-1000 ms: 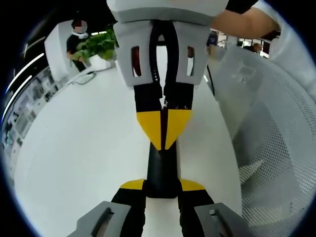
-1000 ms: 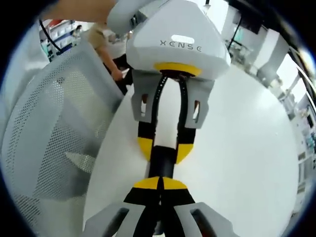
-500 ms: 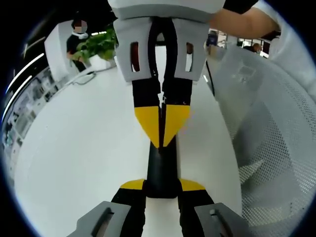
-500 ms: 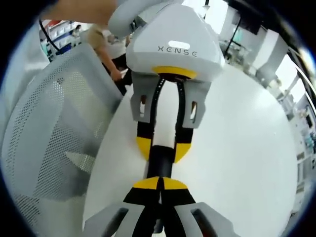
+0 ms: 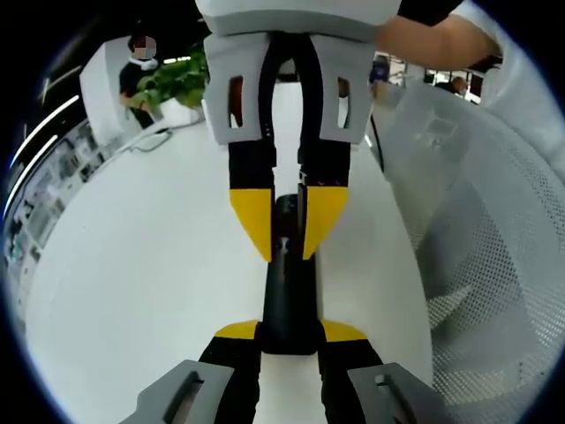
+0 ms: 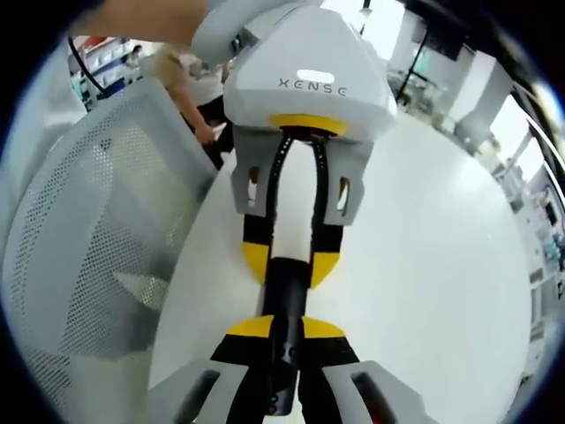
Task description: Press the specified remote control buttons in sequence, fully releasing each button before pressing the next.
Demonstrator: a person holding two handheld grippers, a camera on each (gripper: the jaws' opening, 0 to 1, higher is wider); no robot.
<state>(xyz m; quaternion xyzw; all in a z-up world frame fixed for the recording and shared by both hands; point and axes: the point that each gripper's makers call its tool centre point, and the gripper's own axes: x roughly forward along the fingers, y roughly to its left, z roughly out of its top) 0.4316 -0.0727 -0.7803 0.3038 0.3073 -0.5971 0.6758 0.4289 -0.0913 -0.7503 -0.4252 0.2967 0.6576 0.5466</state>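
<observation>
Left hand-held gripper (image 5: 287, 329) clamps remote (image 5: 287, 283); right hand-held gripper (image 5: 287, 231) straddles it.

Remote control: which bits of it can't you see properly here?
1. Top of the remote, left gripper view: too dark and small to read any button.
2. Its near end, left gripper view: hidden between the jaws of the left gripper.
3. Its near part, right gripper view: flanked by the jaws of the right gripper and cut off at the bottom edge.
</observation>
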